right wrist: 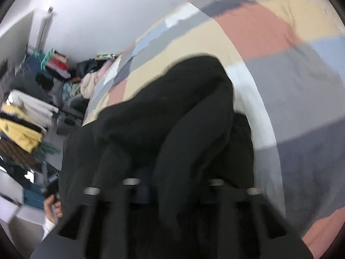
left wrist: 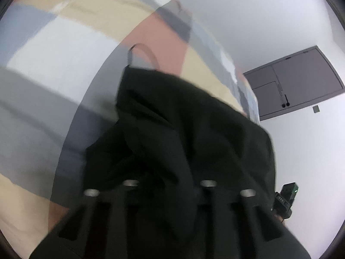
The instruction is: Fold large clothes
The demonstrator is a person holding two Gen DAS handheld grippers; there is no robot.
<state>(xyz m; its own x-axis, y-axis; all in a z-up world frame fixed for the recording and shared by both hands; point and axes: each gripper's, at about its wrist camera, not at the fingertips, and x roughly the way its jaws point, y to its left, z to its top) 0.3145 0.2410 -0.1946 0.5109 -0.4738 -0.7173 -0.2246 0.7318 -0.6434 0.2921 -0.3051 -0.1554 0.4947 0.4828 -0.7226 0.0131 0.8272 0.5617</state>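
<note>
Evidently both grippers had the black garment (left wrist: 183, 129) in hand at this moment. In the left wrist view the left hand-held gripper (left wrist: 169, 185) was buried under dark cloth that spilled over its fingers, so the pads themselves could not be seen; its jaws stood nearly shut, and with fabric bunched right where they meet, the likely reading is a pinch on the garment. The right hand-held gripper (right wrist: 172, 185) looked the same in its own view: fingers hidden beneath folds of the black garment (right wrist: 172, 112), jaws nearly shut, most probably clamped on cloth.

The garment lay heaped on the bed (left wrist: 54, 43), over a patchwork cover (right wrist: 269, 32) of pink, cream, grey and pale blue blocks. A thin loop (left wrist: 140, 54), perhaps a hanging tab or strap, stood up at the far edge of the heap in the left view.

Two grips on one garment suit a large piece: one pinch would let the rest sag and twist, whereas two let an edge be lifted and carried over evenly. Both views were blurred, so which edge or corner each gripper had cannot be told.

Beyond the bed a pile of clothes (right wrist: 32, 112) sat against the wall, and a hand (right wrist: 51, 209) showed at the lower left.
</note>
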